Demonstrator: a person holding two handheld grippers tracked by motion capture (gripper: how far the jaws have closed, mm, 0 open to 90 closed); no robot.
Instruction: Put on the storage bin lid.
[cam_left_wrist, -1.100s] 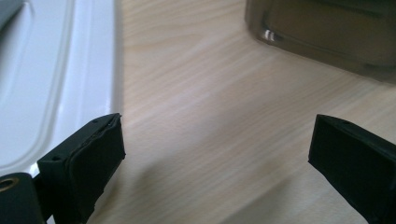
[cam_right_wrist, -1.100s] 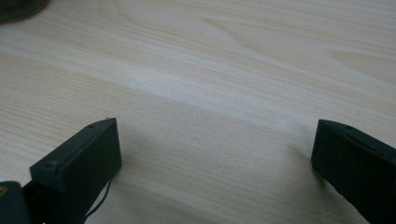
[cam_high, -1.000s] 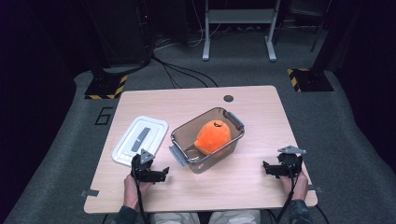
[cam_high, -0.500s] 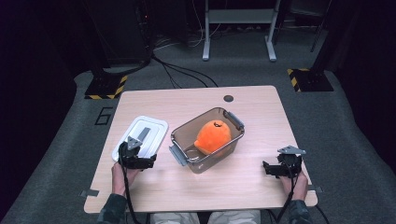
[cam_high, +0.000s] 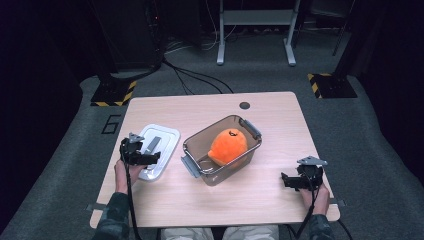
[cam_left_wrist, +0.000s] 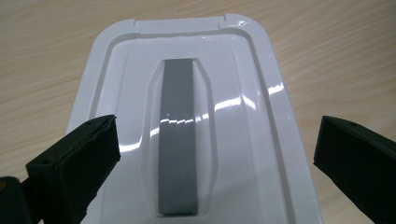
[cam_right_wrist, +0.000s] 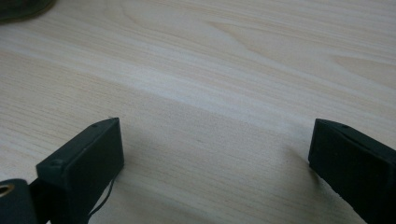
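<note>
From high up we see a wood table (cam_high: 260, 195) with a clear box (cam_high: 222, 150) in the middle, and an orange soft toy (cam_high: 228, 146) sits inside it. A white lid (cam_high: 162, 150) lies flat on the table just left of the box, not touching it. Our left claw (cam_high: 141, 156) hangs over the near end of the lid. Our right claw (cam_high: 292, 181) rests on the table far off to the right, well apart from the box. In the left gripper view we look down on the lid (cam_left_wrist: 116, 93), and it is shiny and smooth, with a grey bar (cam_left_wrist: 177, 140) set in a dip down its middle. The left claw (cam_left_wrist: 215, 154) is spread wide, one jaw on each side of the bar, and it holds nothing. We think the lid is light and stiff, but slippery, so its thin edge would be hard to pinch. The grey bar looks like the best place to grab. In the right gripper view we see bare wood (cam_right_wrist: 210, 70), and the right claw (cam_right_wrist: 215, 158) is spread wide too, with nothing in it.
</note>
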